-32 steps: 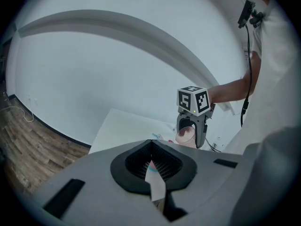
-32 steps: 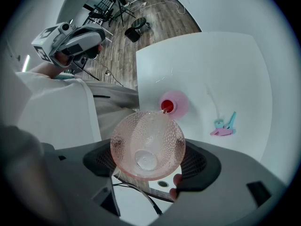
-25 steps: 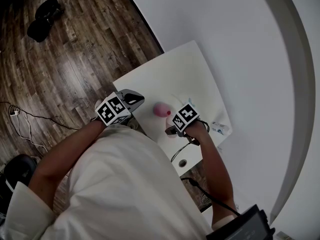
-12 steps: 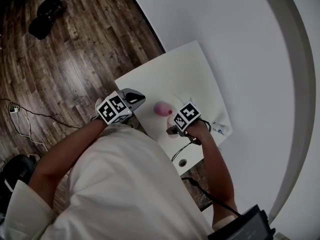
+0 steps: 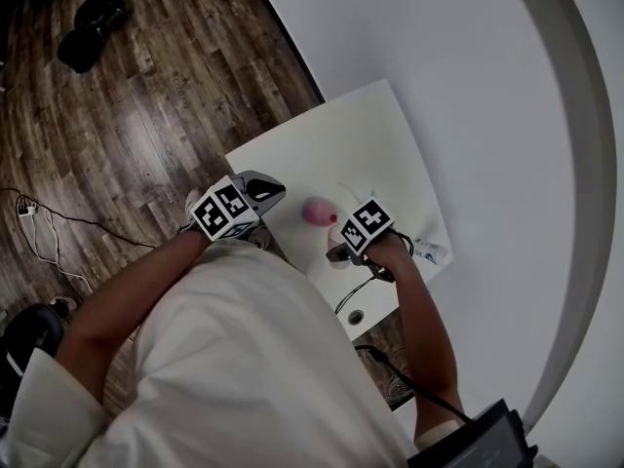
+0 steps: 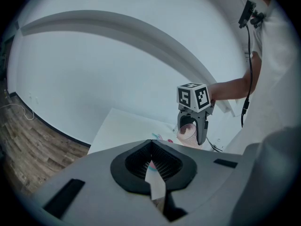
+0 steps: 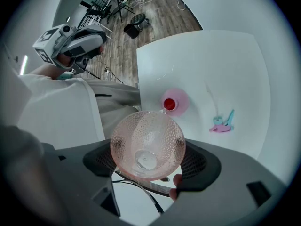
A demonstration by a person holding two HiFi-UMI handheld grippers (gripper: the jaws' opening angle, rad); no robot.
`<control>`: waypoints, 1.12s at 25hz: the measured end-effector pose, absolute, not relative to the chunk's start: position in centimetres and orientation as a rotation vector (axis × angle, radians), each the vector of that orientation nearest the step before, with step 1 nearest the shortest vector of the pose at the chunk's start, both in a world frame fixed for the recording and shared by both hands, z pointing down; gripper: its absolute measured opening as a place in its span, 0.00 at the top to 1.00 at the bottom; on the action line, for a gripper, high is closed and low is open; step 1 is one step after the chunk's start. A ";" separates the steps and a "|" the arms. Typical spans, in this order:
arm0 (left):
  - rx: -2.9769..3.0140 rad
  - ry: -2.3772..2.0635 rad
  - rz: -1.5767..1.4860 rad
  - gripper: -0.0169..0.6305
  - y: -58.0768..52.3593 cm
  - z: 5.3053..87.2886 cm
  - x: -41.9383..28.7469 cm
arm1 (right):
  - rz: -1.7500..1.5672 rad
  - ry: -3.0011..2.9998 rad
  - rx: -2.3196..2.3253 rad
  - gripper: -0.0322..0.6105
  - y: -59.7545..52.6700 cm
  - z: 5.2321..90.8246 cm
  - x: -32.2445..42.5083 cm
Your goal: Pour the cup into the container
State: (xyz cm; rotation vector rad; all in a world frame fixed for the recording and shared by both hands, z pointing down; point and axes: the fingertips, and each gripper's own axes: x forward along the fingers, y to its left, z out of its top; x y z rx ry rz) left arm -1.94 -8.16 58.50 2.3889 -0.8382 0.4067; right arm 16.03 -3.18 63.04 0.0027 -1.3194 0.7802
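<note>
As held over the table (image 7: 225, 65), cup (image 7: 146, 145): tilted, rim near container (image 7: 175, 102).
Right gripper (image 7: 146, 157): clamped on cup.
Left gripper (image 6: 151, 166): jaws together, empty.
Container: on table, red inside.

My right gripper (image 7: 148, 158) has its jaws clamped on the cup (image 7: 146, 142), arm reaching forward, while my left gripper (image 6: 153, 172) hangs alongside, jaws pressed together.

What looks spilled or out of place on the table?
No spill shows. The cup in the right tool tips toward the container. Only a small pink-and-teal thing lies loose on the table.
</note>
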 end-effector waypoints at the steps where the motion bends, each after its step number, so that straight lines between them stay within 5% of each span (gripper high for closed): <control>1: 2.388 -0.839 0.407 0.96 -8.2 58.5 -1.9 | 0.780 -1.318 0.002 0.35 -3.2 63.0 16.0; 28: 2.390 -0.832 0.402 0.96 -8.0 58.7 -1.8 | 0.780 -1.294 -0.015 0.35 -3.4 62.2 16.0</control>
